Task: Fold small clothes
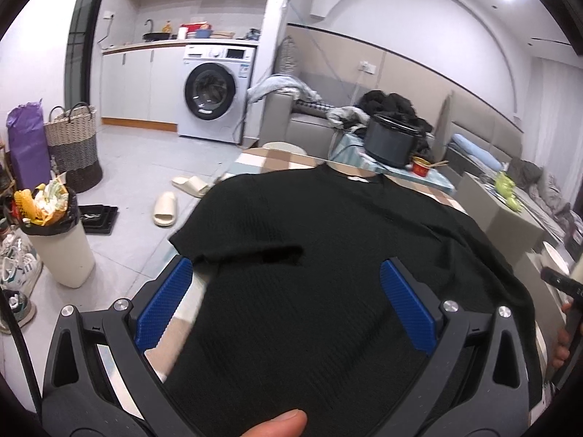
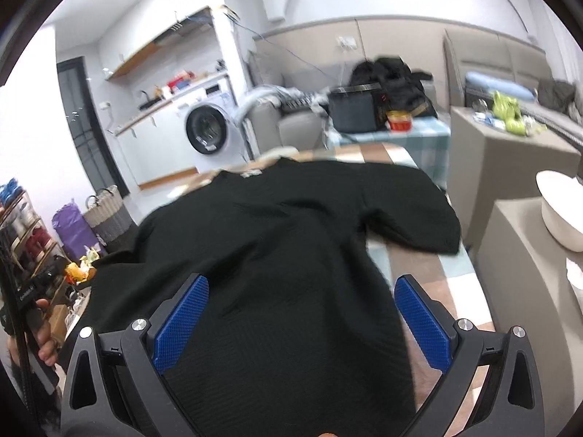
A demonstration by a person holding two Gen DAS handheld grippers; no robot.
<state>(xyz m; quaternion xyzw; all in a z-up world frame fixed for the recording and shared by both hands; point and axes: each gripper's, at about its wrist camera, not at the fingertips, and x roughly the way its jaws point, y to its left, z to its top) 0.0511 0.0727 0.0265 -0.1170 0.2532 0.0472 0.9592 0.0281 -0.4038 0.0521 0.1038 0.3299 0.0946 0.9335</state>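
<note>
Lying flat on checked table [image 1: 255, 156]: black shirt [image 1: 309, 236], both hand-held grippers spread.

Two close wrist views down over one black shirt [image 1: 309, 255], washing machine [image 2: 207, 127] beyond.

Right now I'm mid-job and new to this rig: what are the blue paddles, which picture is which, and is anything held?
No robot here: a person carries a handheld claw in each hand, each with a fisheye camera looking along its blue fingers. One picture is from the left claw, the other from the right claw. A black shirt lies spread on a checked table, collar at the far end. Both claws are open, fingers wide apart over the near hem, so nothing is gripped. A thumb shows at the bottom of the left picture.
</note>
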